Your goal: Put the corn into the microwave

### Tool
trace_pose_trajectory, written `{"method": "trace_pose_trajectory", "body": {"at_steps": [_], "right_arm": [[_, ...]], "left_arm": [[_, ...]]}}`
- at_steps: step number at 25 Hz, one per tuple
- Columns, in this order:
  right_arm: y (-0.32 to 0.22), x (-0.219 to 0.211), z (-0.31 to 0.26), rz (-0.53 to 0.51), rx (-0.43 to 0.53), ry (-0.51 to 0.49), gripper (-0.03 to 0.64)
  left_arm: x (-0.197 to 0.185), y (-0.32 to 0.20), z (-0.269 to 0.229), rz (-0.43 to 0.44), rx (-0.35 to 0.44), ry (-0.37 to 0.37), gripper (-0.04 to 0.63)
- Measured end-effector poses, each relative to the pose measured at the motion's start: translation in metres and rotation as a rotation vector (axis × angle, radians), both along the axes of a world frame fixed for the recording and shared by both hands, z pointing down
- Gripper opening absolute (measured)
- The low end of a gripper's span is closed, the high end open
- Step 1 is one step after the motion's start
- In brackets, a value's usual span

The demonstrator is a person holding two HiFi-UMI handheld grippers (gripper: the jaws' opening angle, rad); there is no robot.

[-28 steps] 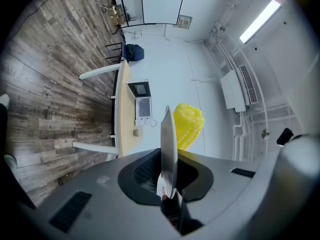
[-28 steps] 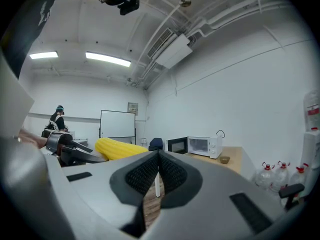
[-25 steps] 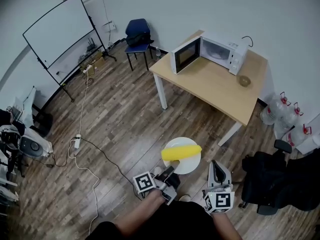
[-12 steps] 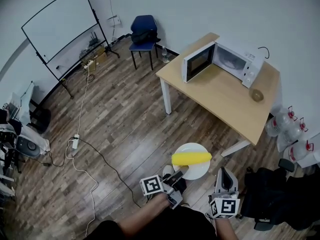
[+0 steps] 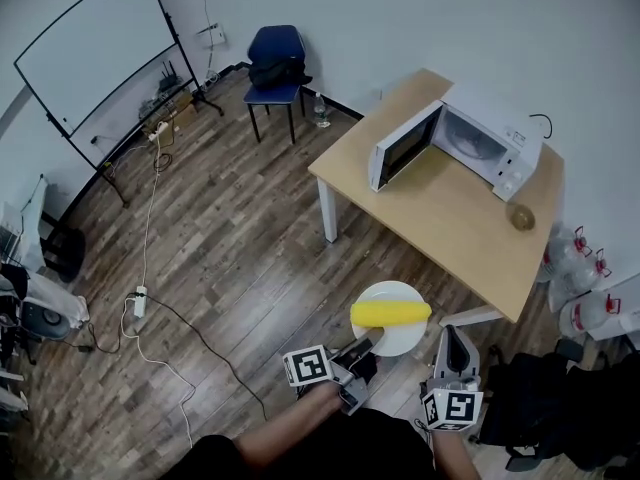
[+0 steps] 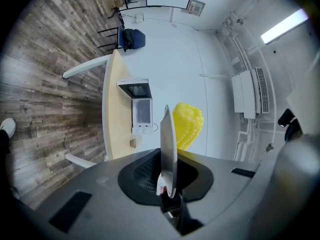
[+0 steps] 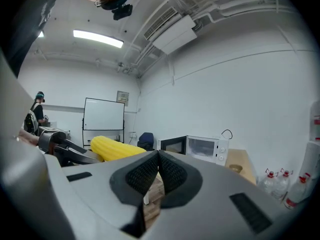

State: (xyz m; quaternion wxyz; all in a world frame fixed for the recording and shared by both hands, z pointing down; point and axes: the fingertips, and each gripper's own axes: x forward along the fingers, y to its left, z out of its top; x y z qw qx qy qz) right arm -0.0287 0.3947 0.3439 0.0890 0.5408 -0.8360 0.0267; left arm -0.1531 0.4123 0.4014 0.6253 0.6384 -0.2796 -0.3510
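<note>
Resting across a smooth round white plate (image 5: pixel 398 342), the knobbly yellow corn (image 5: pixel 391 313) lies on its side. The left gripper (image 5: pixel 360 350) is clamped on the plate's near rim, so the cob sits just beyond its jaws. The right gripper (image 5: pixel 455 338) hovers beside the plate, its jaws pressed together on nothing. Below is a grey-brown plank floor (image 5: pixel 230 238). Ahead stands a pale wooden table (image 5: pixel 470 218) on white legs. It bears a boxy white microwave (image 5: pixel 490 133) with its door swung open, and a small bowl (image 5: pixel 521 217). A blue chair (image 5: pixel 275 53) and a whiteboard (image 5: pixel 85 48) stand by the white wall.
</note>
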Motion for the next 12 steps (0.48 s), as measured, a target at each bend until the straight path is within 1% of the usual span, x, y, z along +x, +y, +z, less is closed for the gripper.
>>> {"method": "trace_pose_trajectory", "body": {"at_steps": [2, 4, 5, 8, 9, 11, 12], "right_arm": [[-0.017, -0.013, -0.002, 0.013, 0.002, 0.006, 0.06], [-0.032, -0.026, -0.002, 0.022, 0.007, 0.017, 0.06], [-0.038, -0.033, -0.002, 0.026, 0.008, 0.022, 0.06], [-0.057, -0.05, -0.001, 0.032, 0.004, 0.016, 0.06], [-0.063, -0.055, -0.001, 0.035, 0.001, 0.011, 0.06], [-0.073, -0.061, 0.001, 0.04, -0.005, 0.008, 0.06], [-0.076, -0.064, 0.001, 0.038, -0.007, 0.011, 0.06]], "left_arm": [[-0.014, -0.017, 0.001, 0.023, 0.004, -0.02, 0.026], [-0.029, -0.032, 0.005, 0.051, 0.018, -0.073, 0.028], [-0.035, -0.039, 0.005, 0.06, 0.021, -0.078, 0.026], [-0.044, -0.057, -0.001, 0.065, 0.009, 0.007, 0.026], [-0.046, -0.063, 0.001, 0.069, 0.004, 0.007, 0.027], [-0.051, -0.074, 0.007, 0.081, -0.001, -0.018, 0.026], [-0.052, -0.08, 0.007, 0.084, -0.001, -0.015, 0.027]]}}
